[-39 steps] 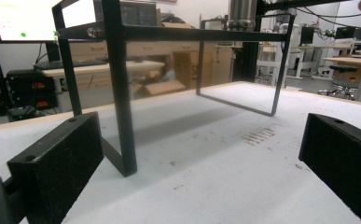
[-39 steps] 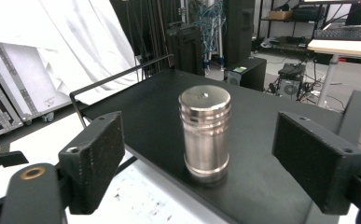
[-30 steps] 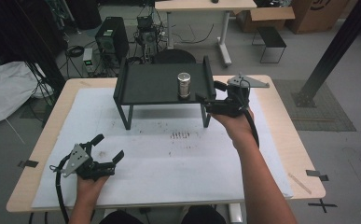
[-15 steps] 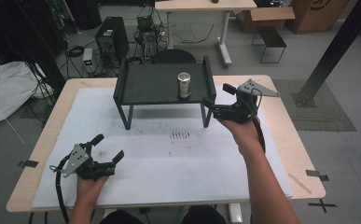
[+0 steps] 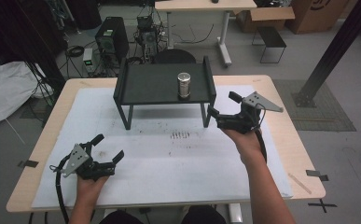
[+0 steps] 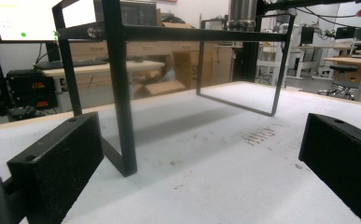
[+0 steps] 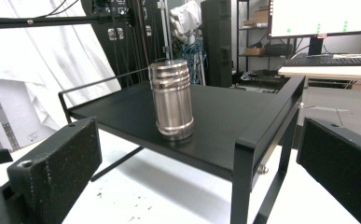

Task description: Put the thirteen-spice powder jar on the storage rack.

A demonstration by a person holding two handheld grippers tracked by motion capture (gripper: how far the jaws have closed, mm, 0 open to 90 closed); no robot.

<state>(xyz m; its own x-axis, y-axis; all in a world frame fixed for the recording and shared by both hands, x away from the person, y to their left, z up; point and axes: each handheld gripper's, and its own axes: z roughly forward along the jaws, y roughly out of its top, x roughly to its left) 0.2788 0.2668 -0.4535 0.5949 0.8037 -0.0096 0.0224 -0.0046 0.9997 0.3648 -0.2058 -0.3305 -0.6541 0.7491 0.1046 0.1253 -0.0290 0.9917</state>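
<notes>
A black raised shelf [image 5: 155, 84] stands at the back middle of the table. On its right part a shiny metal cylinder [image 5: 183, 84] stands upright and free. My right gripper [image 5: 222, 103] hovers just off the shelf's right front leg, pointing at it. Its jaws have just been opening and stand open with nothing between them. In the right gripper view the cylinder [image 7: 171, 100] sits on the shelf [image 7: 225, 112] ahead of the open jaws. My left gripper [image 5: 109, 146] rests open and empty near the front left, facing a shelf leg [image 6: 122, 93].
A white mat [image 5: 169, 163] with dark smudges [image 5: 180, 135] covers the wooden table [image 5: 285, 135]. Beyond the far edge stand a computer tower [image 5: 111, 37], a desk [image 5: 206, 7] and a dark chair [image 5: 173, 56]. A black post [image 5: 336, 46] rises at the right.
My right gripper has drawn back from the shelf's right end, down and toward the person, with its jaws wider. The cylinder stays on the shelf. The left gripper has not moved.
</notes>
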